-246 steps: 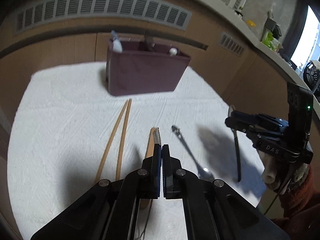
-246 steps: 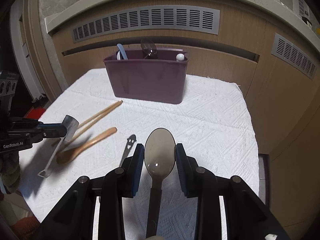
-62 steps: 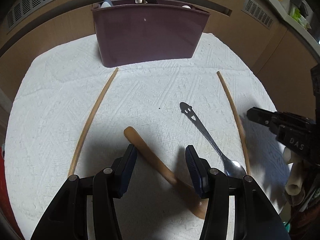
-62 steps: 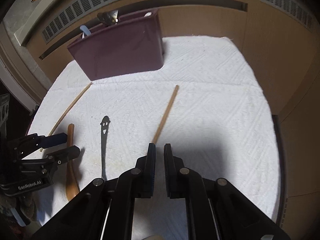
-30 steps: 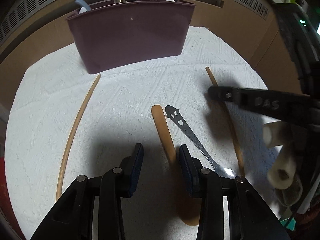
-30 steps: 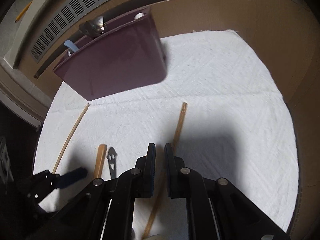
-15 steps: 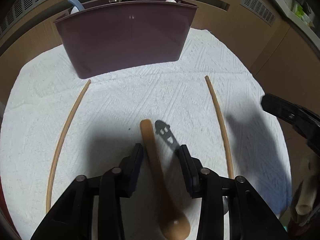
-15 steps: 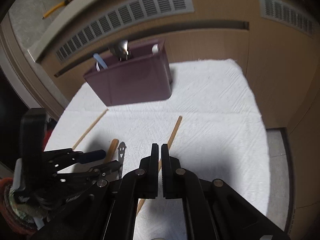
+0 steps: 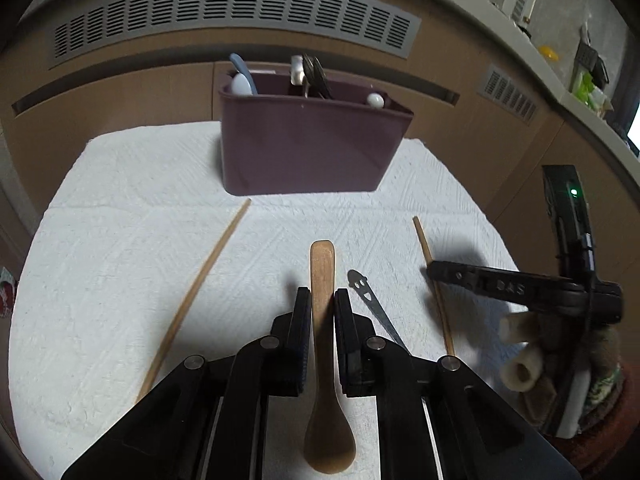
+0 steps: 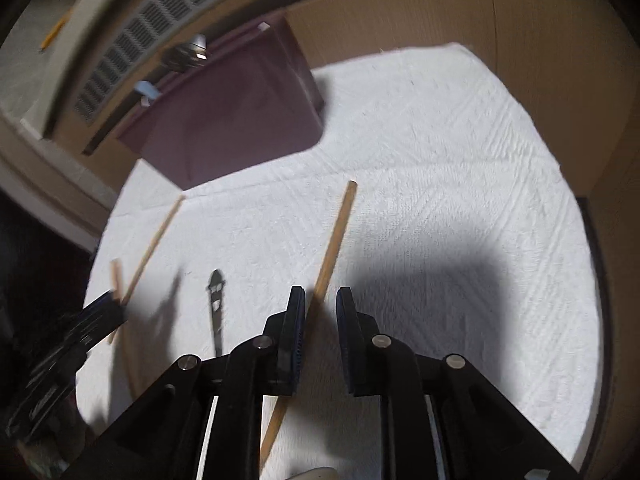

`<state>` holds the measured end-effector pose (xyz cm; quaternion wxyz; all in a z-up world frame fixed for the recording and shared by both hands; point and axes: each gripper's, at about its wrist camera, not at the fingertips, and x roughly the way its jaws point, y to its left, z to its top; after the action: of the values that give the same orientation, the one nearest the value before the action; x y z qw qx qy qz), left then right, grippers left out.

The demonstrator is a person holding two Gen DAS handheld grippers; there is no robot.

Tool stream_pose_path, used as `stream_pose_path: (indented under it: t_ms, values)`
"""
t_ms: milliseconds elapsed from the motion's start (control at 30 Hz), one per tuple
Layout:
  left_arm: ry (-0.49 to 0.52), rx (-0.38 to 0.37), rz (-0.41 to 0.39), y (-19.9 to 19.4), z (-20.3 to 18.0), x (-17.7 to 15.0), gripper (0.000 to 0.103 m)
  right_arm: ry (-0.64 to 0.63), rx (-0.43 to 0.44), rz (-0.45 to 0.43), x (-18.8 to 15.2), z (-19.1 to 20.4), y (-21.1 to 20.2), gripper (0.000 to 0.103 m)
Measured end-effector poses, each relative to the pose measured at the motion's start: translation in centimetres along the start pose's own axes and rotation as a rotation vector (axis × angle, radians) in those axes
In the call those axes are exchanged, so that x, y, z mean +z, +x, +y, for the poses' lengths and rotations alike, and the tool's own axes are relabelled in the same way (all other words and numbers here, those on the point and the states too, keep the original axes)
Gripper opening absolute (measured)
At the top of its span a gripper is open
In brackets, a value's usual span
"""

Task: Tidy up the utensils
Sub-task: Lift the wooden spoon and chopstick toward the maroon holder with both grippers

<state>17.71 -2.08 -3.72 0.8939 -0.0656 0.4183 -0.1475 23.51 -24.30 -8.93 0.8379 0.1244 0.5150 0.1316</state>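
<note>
Wooden spoon (image 9: 322,280) smooth, matt; chopsticks (image 9: 208,264) wood; bench cloth (image 9: 120,208) white, textured; caddy (image 9: 308,148) matt maroon plastic.

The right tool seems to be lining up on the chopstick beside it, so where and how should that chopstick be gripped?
Grip the chopstick near its middle, coming straight down with one finger either side across its width. It lies flat on the white cloth, thin and round, so end grips would tip it. The right tool is opening over it.

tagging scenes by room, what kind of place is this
Likely a home kitchen: a maroon utensil caddy holding spoons, a wooden spoon and chopstick on a white towel, vented cabinet panels behind.
</note>
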Motion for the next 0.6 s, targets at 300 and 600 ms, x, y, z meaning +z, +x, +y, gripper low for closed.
stream_pose_path:
  t_ms: [300, 600]
  values:
    - [-0.021, -0.015, -0.028, -0.9, 0.9, -0.2, 0.012, -0.278, -0.21, -0.017, 0.2, 6.2, 1.8, 0.006]
    - [-0.065, -0.065, -0.107, -3.4, 1.7, 0.4, 0.012, -0.283, -0.09, -0.212, 0.3, 6.7, -6.0, 0.005]
